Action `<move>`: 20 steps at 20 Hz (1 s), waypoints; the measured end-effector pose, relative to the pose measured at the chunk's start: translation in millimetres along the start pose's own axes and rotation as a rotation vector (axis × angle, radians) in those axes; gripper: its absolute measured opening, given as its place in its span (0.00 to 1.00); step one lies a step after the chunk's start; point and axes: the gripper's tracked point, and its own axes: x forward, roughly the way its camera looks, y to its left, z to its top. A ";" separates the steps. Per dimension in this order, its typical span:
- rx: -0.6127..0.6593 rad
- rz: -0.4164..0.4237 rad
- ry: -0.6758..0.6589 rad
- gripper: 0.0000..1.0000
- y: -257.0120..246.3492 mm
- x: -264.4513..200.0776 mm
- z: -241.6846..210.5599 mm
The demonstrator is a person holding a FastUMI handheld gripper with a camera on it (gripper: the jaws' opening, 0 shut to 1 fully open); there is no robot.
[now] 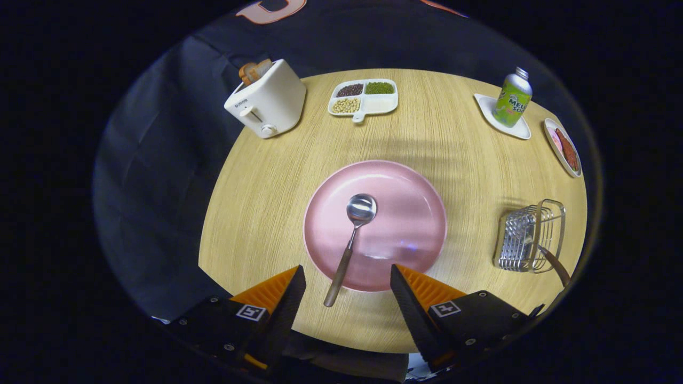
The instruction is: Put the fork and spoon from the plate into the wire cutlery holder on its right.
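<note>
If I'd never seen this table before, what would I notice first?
Probably the big pink plate in the middle of the round wooden table, with a spoon lying on it. The open gripper hovers just before the spoon's handle. To the plate's right stands the wire cutlery holder, a brown handle sticking out of it.

My gripper (348,277) is held above the near edge of the table, pointing forward and tilted down at the tabletop. My two fingers (288,290) are spread wide apart, left one and right one angled in toward each other at the tips, nothing clamped and nothing touching either of them. Both finger bases sit near me, each carrying a small square marker.
</note>
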 end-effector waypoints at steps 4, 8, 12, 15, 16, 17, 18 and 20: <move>0.035 -0.025 0.042 0.86 6.1 23.9 -7.0; 0.056 -0.049 0.066 0.72 10.0 41.3 -11.9; 0.089 -0.131 0.065 0.57 -0.6 56.2 -16.1; 0.125 -0.141 0.077 0.43 1.5 65.9 -23.9; 0.129 -0.145 0.082 0.36 0.8 68.1 -26.2; 0.135 -0.153 0.085 0.30 -0.5 68.6 -27.4; 0.142 -0.151 0.085 0.18 -0.2 69.5 -28.8; 0.153 -0.141 0.081 0.13 -2.4 70.6 -29.1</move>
